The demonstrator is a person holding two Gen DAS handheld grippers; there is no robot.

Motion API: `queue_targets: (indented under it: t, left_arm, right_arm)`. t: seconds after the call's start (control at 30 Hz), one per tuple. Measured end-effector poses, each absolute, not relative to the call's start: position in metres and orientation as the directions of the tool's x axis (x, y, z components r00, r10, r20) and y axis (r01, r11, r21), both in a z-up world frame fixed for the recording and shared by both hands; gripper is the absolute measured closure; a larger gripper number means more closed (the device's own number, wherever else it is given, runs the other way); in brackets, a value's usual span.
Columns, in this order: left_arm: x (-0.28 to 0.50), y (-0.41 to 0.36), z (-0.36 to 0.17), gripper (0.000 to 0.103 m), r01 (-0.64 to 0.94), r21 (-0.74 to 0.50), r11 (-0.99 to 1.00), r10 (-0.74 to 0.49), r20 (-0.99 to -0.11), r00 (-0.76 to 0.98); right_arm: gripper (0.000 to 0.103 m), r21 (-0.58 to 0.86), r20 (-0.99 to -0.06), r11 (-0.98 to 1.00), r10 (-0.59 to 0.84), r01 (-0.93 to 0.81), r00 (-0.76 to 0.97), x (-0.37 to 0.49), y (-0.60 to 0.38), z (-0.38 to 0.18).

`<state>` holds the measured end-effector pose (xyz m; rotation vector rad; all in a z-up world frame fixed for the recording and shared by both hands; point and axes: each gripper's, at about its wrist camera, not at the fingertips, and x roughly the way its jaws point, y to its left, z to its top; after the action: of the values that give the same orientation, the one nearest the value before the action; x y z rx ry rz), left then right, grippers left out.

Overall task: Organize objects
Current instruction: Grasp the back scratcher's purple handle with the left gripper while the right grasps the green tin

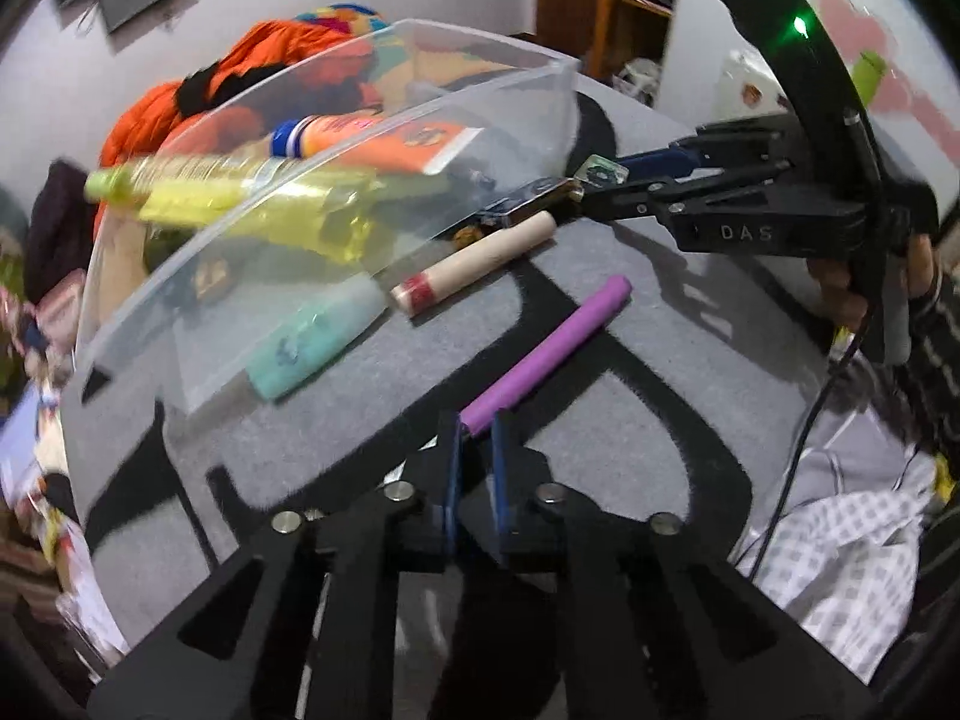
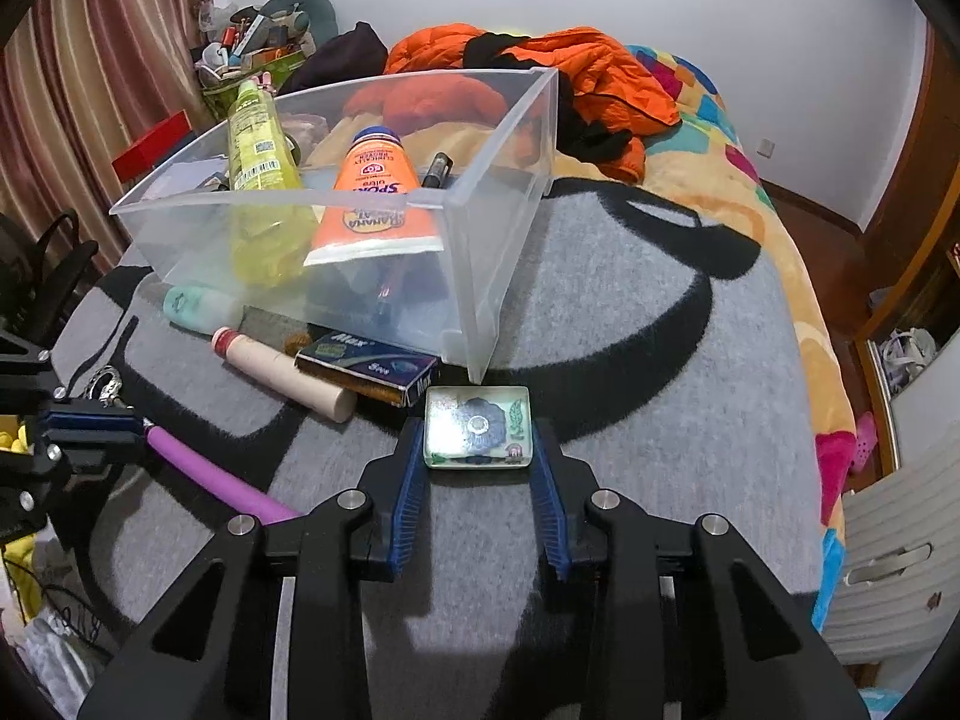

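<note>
A clear plastic bin (image 2: 504,252) stands on the grey blanket and holds a yellow bottle (image 2: 258,144) and an orange sunscreen tube (image 2: 372,204). In front of it lie a teal tube (image 2: 198,306), a wooden cylinder (image 2: 282,375) and a blue box (image 2: 366,369). My right gripper (image 2: 477,432) is shut on a small clear block with a blue flower (image 2: 477,426), just off the bin's near corner. My left gripper (image 1: 477,426) is shut on the near end of a purple stick (image 1: 546,354) lying on the blanket. The right gripper (image 1: 600,183) shows in the left wrist view too.
The grey blanket with black bands (image 2: 660,390) covers a bed whose edge drops off at the right. An orange jacket (image 2: 600,72) lies behind the bin. A key ring (image 2: 105,384) sits at the left, and a checked cloth (image 1: 840,570) lies beside the bed.
</note>
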<state>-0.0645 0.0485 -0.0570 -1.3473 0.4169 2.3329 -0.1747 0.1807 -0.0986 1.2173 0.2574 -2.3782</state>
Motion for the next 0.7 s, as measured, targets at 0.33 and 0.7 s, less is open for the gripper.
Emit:
queue_targets:
  t: [0.33,0.7]
  left_arm:
    - [-0.089,0.064,-0.067,0.079,-0.566,0.066,-0.822,0.196,-0.901,-0.388]
    - [-0.075,0.054,-0.049,0.093,-0.525,0.012,-0.851,0.233,-0.888,-0.397]
  right_arm:
    - [0.072,0.047,-0.808,-0.883,-0.308,0.467,-0.502,-0.163,0.19,-0.099]
    - [0.072,0.069,-0.795,-0.89,-0.322,0.451,-0.514,-0.147,0.204,-0.091]
